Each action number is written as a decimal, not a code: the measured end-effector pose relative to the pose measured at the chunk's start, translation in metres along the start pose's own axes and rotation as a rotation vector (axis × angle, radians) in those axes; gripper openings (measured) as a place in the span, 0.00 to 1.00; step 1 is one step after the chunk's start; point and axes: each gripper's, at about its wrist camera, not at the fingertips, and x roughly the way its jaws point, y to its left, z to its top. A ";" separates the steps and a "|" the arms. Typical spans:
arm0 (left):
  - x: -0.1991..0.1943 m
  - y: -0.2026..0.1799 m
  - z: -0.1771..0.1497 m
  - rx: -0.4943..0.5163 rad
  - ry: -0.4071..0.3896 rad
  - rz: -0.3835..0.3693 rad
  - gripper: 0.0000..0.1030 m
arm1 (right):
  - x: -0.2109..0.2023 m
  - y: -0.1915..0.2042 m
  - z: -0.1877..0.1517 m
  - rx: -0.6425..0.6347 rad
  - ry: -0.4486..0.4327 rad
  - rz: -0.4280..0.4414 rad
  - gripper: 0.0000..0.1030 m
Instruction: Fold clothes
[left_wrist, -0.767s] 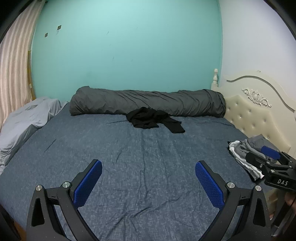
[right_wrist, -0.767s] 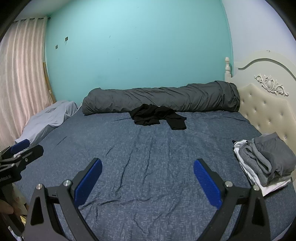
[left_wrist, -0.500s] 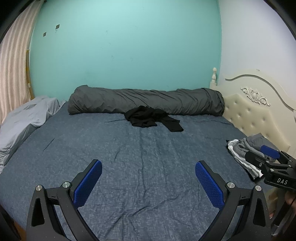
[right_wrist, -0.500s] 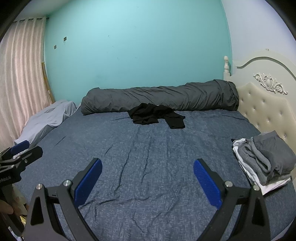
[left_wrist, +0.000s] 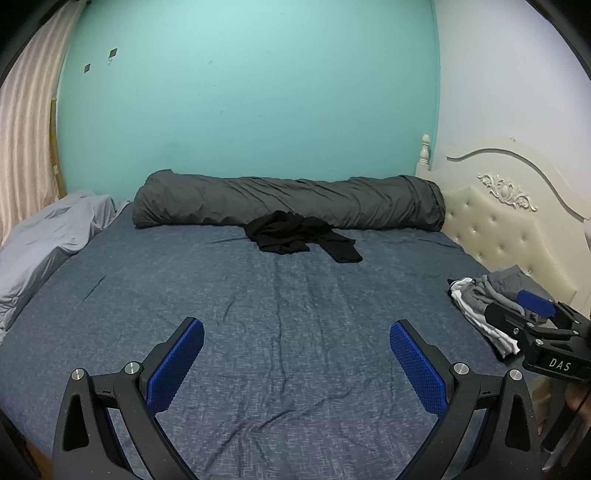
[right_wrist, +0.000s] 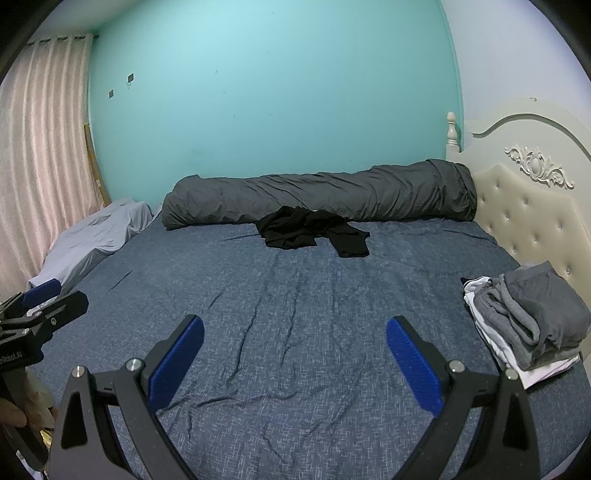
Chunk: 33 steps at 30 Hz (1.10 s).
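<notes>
The left gripper (left_wrist: 296, 354) is wide open with nothing between its blue pads, and the right gripper (right_wrist: 295, 350) is the same: spread and empty. Both hang over the near edge of the bed (left_wrist: 280, 317).

The thing to fold next seems to be the black garment (left_wrist: 301, 238). It lies crumpled near the far edge of the bed, touching the rolled grey duvet (left_wrist: 288, 201). It is well apart from both grippers.

What could go wrong, in my judgement:
- The garment is bunched, so a gripper may pinch two layers, or a sleeve only, and the cloth then lifts in a knot.
- The pads may catch the duvet behind it or the blue sheet under it, because all three touch there.
- The right gripper is near the folded pile (right_wrist: 528, 325) at the right edge of the bed; a careless swing could push the pile over.

Count: two grippers, one loose black garment, one folded pile (how many pieces are in it I cannot tell), one rolled duvet, one pale grey cover (left_wrist: 48, 243) at the left edge.
</notes>
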 end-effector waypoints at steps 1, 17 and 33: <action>0.000 -0.001 0.001 0.002 0.002 -0.001 1.00 | 0.000 0.000 0.001 0.000 0.002 -0.001 0.97; 0.003 -0.004 0.000 0.005 0.005 -0.022 1.00 | -0.001 -0.004 0.002 0.004 0.007 -0.014 0.97; 0.004 -0.007 -0.005 0.005 0.002 -0.034 1.00 | -0.002 -0.005 0.001 0.000 0.007 -0.015 0.97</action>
